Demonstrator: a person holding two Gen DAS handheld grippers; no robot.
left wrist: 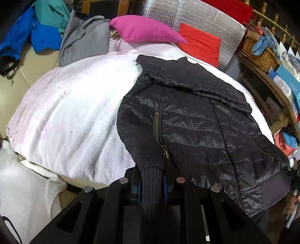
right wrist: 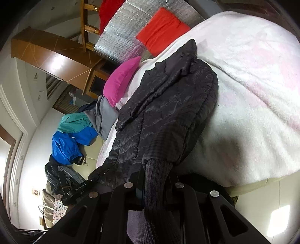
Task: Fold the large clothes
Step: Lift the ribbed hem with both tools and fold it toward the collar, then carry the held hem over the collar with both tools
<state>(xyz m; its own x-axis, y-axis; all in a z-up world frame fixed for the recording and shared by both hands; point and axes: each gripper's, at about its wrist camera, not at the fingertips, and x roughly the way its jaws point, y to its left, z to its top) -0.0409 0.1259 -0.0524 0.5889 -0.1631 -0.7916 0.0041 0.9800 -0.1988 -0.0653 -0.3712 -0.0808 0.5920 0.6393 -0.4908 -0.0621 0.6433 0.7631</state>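
A black quilted jacket [left wrist: 195, 120] is lying spread across a bed covered by a fluffy white and pale pink blanket [left wrist: 71, 105]. In the left wrist view the jacket is sitting on the right half of the bed, its collar pointing toward the far end and its zipper [left wrist: 156, 124] running down toward the camera.

The left tool [left wrist: 151, 185] is pinching a ribbed knit cuff [left wrist: 151, 180] of the jacket, its two black fingers pressed together on the cuff at the near edge of the bed. The sleeve is rising from the tool and lying over the jacket's front.

The right tool [right wrist: 155, 184] is likewise pinching the other ribbed cuff [right wrist: 156, 174], with that sleeve [right wrist: 187, 120] stretching away along the jacket toward its collar. This view is tilted, so the bed is appearing to lean.

At the far end of the bed a magenta pillow [left wrist: 144, 30] is resting beside a red pillow [left wrist: 200, 43], both in front of a silver foil panel [left wrist: 187, 16]. Far left, a grey garment [left wrist: 84, 39], a teal garment [left wrist: 50, 13] and a blue jacket [left wrist: 28, 35] are lying in a heap off the blanket. On the right, a wicker basket [left wrist: 258, 52] is sitting on a wooden shelf [left wrist: 266, 78].
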